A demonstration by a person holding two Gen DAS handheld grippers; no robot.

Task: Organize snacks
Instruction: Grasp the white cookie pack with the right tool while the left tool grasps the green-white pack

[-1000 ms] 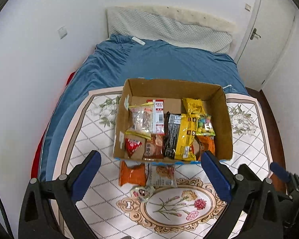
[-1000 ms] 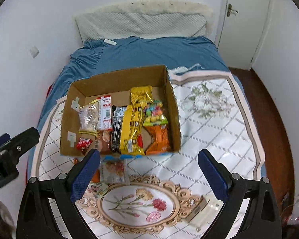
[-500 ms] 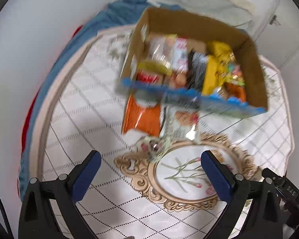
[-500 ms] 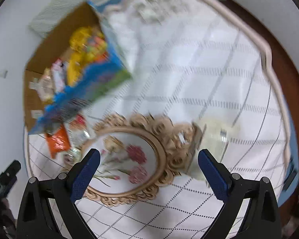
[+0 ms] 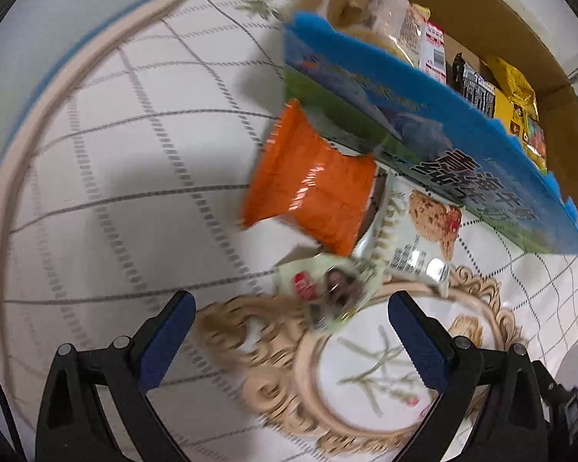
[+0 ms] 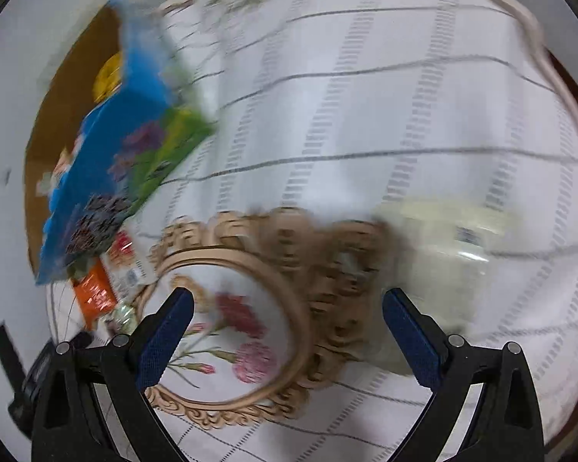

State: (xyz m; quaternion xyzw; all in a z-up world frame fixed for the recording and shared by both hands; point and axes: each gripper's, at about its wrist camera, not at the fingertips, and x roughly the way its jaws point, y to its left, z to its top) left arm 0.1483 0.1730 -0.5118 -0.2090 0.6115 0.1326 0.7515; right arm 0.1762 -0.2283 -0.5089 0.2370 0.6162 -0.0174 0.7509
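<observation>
Orange crinkly packet (image 5: 312,188) lies against the cardboard box (image 5: 435,123), light and slippery; left tongs (image 5: 287,317) gape empty over a small wrapper (image 5: 323,285). Right tongs (image 6: 287,313) stand apart above a blurred pale packet (image 6: 443,265); pinch its edge.

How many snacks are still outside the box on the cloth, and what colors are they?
Orange packet: 1
White cookie packet: 1
Small crinkly wrapper with a red spot: 1
Pale clear packet, blurry, off to the right: 1
Total outside the cardboard box: 4
</observation>
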